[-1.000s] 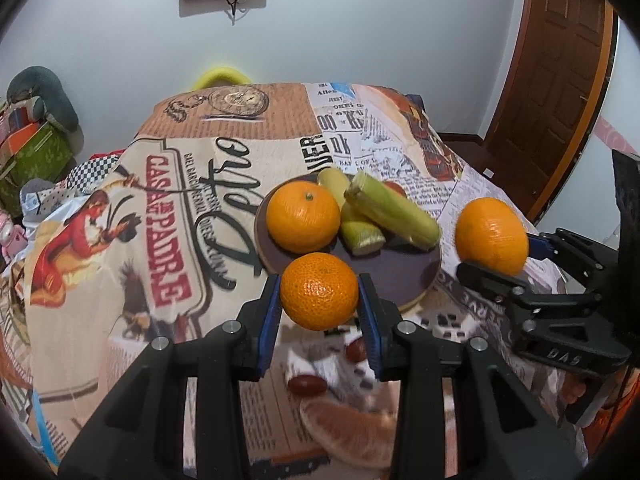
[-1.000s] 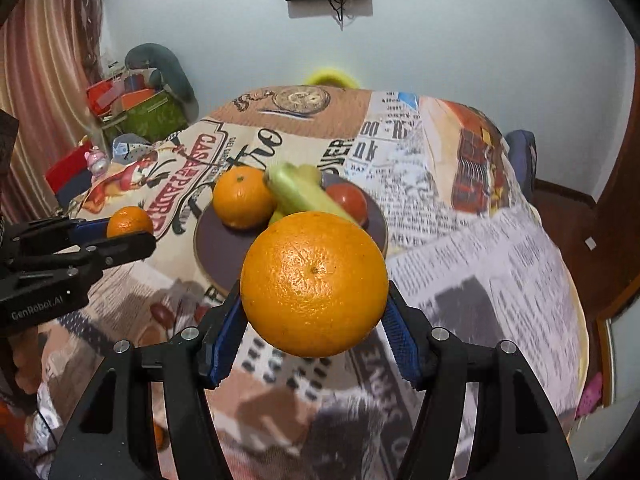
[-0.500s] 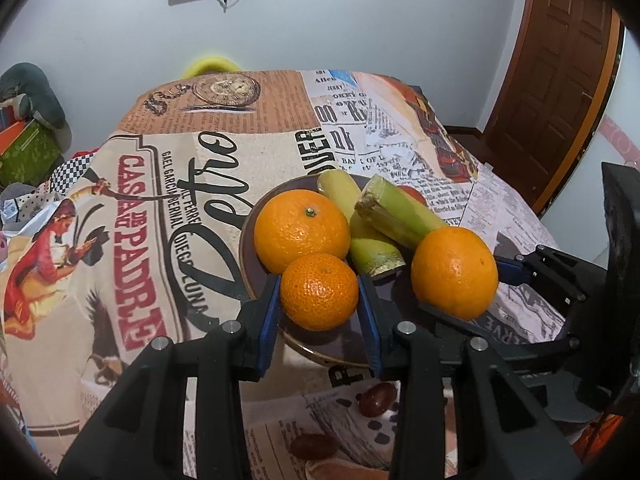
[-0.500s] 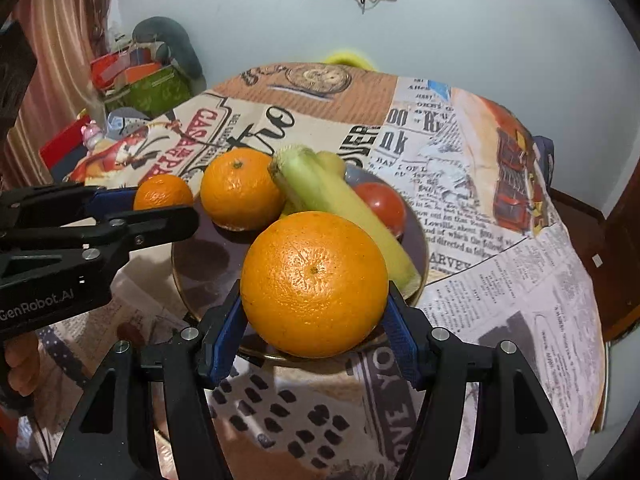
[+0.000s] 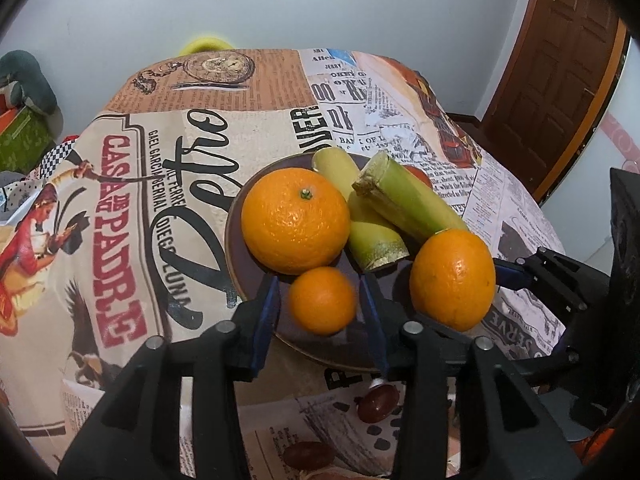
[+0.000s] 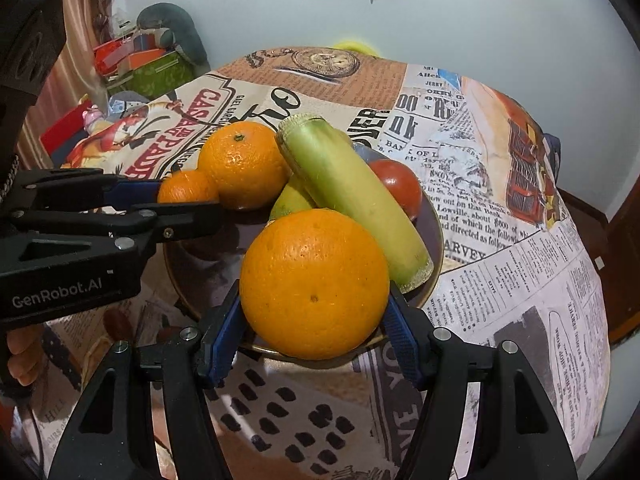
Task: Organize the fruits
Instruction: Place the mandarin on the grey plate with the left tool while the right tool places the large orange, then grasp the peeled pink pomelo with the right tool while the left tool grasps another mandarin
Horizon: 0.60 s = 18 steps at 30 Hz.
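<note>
A dark round plate (image 5: 236, 240) on the printed tablecloth holds a big orange (image 5: 295, 220), two green cane pieces (image 5: 404, 204) and a red tomato (image 6: 396, 188). My left gripper (image 5: 320, 304) is open around a small mandarin (image 5: 322, 300) that sits low over the plate's near side, with gaps beside both pads. My right gripper (image 6: 314, 320) is shut on a large orange (image 6: 314, 284) above the plate's near rim; this orange also shows in the left wrist view (image 5: 452, 278).
The table (image 5: 160, 200) is covered by a newspaper-print cloth. Dark dates (image 5: 378, 406) lie on it near the plate. A brown door (image 5: 560, 60) stands at the right, boxes and clutter (image 6: 144, 60) at the left.
Both grippers moved forward over the plate. The left jaws opened and the mandarin dropped lower between them. The right gripper carried the large orange to the plate's near edge.
</note>
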### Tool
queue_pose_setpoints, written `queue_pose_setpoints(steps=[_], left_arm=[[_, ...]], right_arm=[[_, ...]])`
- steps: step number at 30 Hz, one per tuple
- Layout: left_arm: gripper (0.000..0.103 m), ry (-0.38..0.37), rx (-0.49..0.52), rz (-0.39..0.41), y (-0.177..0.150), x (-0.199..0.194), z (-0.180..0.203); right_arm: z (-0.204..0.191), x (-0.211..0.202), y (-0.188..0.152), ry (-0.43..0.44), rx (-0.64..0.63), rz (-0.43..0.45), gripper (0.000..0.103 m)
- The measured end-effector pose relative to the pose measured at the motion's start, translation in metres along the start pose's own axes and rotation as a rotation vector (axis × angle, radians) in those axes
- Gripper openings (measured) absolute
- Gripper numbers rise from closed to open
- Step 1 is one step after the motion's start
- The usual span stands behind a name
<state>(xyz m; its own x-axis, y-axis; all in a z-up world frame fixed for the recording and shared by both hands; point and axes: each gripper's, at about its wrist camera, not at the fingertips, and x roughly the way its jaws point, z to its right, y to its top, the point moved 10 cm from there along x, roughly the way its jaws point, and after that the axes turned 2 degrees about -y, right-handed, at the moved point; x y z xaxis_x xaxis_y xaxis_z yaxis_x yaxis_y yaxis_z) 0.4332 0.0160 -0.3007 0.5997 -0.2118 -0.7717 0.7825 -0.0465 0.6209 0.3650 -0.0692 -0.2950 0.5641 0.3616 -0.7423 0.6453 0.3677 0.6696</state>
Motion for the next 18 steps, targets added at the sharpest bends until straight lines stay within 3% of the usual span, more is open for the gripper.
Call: queue_pose_setpoints(steps=[2,18], left_arm=[[0.051,0.006,0.0,0.015,0.002,-0.005,0.0],[0.055,0.066,-0.011,0.074,-0.008,-0.066,-0.011]], right_arm=[[0.0,0.0,0.0,-0.002,-0.003,-0.003,0.062],[-0.008,-0.049,-0.002,-0.021,-0.028,0.042,0.065]])
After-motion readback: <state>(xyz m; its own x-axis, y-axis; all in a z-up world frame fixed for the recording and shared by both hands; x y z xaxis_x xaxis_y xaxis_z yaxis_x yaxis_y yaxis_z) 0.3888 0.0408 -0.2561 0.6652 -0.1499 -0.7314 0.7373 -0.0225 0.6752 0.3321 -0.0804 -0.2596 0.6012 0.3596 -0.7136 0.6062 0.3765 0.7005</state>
